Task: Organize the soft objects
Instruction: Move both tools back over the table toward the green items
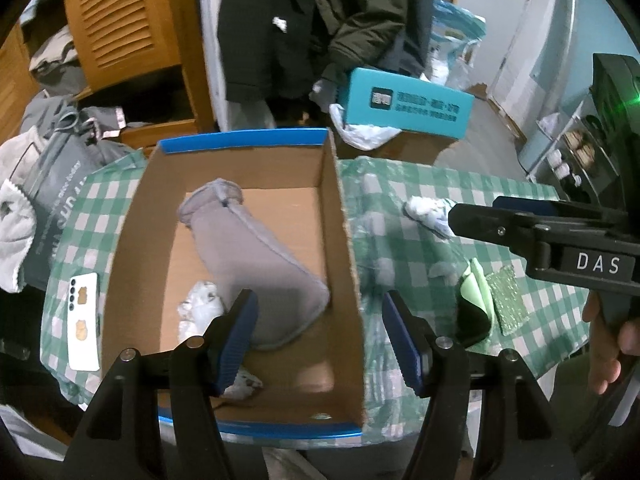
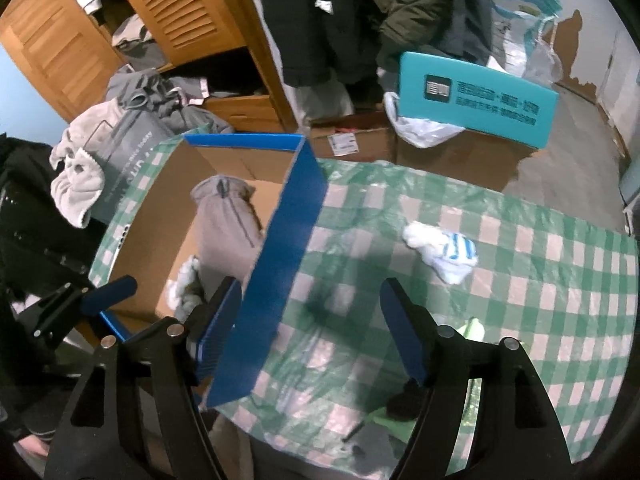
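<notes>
A cardboard box (image 1: 344,216) with a blue rim stands on the green checked tablecloth. Inside lie a grey fleece sock (image 1: 256,256) and a white crumpled soft item (image 1: 200,304). My left gripper (image 1: 320,340) is open above the box's near end, empty, its left finger just by the grey sock. My right gripper (image 2: 310,332) is open and empty, straddling the box's blue right wall (image 2: 280,264). A white and blue striped sock (image 2: 444,252) lies on the cloth to the right; it also shows in the left wrist view (image 1: 430,212). A green cloth (image 1: 476,288) lies nearer.
A white phone (image 1: 84,320) lies left of the box. A glittery green square (image 1: 508,300) lies by the green cloth. Beyond the table are a teal box (image 2: 476,104), cardboard cartons, hanging dark coats, a wooden wardrobe and grey clothes (image 2: 120,136).
</notes>
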Demonstrator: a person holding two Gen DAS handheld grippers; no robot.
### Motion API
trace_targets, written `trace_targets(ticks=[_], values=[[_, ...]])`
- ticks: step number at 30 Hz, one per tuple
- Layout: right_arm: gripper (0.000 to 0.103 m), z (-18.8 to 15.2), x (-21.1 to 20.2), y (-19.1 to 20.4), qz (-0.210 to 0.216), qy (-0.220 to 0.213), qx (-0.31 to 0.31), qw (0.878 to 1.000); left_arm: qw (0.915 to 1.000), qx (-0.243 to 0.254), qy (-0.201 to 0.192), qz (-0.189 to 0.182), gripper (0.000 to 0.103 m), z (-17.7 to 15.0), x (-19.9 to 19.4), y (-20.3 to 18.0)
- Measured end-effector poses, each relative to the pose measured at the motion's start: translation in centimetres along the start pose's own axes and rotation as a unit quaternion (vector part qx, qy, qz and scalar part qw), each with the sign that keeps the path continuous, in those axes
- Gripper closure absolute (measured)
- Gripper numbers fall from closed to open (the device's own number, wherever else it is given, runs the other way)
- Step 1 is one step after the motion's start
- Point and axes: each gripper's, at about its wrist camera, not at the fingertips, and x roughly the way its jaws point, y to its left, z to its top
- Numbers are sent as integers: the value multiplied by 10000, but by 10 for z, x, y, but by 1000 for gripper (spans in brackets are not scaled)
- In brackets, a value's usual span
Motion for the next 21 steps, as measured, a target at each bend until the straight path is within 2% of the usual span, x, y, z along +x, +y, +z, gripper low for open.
trace_targets(ticks=[6, 21], values=[[30, -10, -8, -23, -137, -20, 88, 9999, 9997, 176, 112, -101, 33, 0, 6, -24], [30, -42, -18, -87, -621, 112, 411, 9972, 9954, 742, 544, -283, 32, -6, 36, -87]])
